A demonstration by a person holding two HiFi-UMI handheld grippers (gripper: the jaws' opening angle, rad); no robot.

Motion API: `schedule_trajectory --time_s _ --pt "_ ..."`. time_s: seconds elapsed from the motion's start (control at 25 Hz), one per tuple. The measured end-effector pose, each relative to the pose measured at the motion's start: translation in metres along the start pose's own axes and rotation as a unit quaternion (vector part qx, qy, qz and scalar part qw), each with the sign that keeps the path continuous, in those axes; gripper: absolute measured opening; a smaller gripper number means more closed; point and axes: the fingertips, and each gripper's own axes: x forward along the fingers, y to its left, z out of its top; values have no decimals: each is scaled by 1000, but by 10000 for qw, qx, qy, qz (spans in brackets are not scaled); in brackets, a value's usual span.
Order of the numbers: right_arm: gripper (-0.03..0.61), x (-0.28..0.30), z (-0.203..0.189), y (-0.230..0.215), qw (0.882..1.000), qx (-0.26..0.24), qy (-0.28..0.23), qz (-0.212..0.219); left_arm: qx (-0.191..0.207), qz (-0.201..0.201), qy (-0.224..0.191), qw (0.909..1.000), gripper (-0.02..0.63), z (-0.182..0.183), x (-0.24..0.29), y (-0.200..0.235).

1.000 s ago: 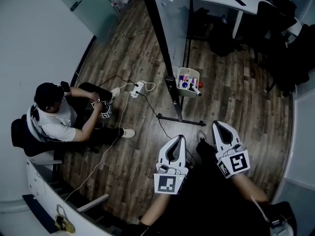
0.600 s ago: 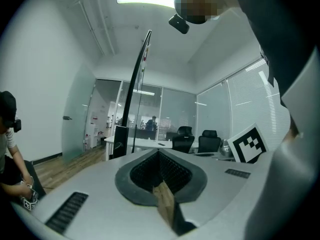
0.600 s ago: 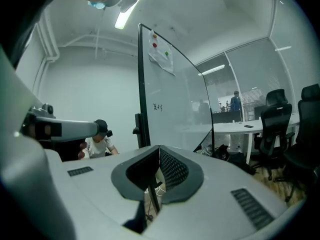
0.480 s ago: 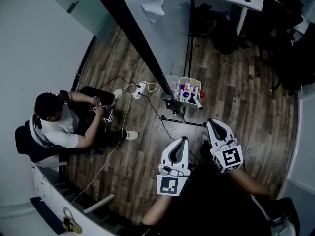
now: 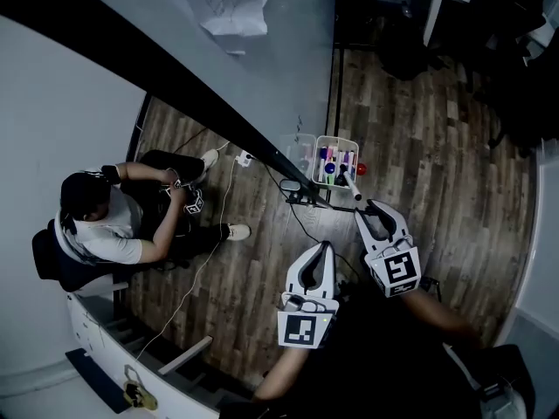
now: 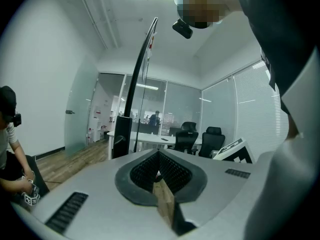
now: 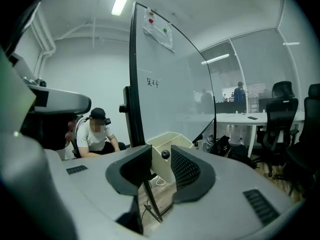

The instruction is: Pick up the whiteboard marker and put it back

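A white basket [image 5: 334, 150] holding several coloured markers hangs at the foot of the whiteboard stand. One marker [image 5: 349, 182] sticks out over its near rim. My right gripper [image 5: 370, 209] points at that corner just short of it, and its jaws are opening with nothing between them. In the right gripper view the basket [image 7: 172, 143] and a dark round marker end [image 7: 164, 154] show beyond the gap of the right gripper [image 7: 161, 165]. My left gripper [image 5: 322, 248] hangs lower and to the left, shut and empty; in its own view the left gripper [image 6: 158, 176] has its jaws meeting.
The whiteboard [image 5: 288, 68] on its dark stand [image 5: 310, 201] rises just behind the basket. A person [image 5: 100, 225] sits on the floor at left, beside a power strip and cable [image 5: 242, 158]. Desks and office chairs [image 5: 489, 68] stand at the back right.
Both grippers have moved toward the basket, the right one farther, so that its tips now sit close to the basket's near rim. The right jaws have parted.
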Motion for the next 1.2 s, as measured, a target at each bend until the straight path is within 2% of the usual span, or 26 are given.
schedule_trajectory --time_s 0.2,0.44,0.64,1.2 --pt "130 14 -9 -2 9998 -88 199 31 -51 63 78 9999 3 -5 5 -1" --pt "130 25 -16 -4 9996 -128 249 16 -68 198 158 9997 2 -9 5 1" --pt "98 34 -13 -9 9993 -235 276 -19 -79 314 176 9993 2 -9 9 6" --pt "78 30 2 -21 9997 -190 37 -145 -160 315 108 9993 2 -9 10 8"
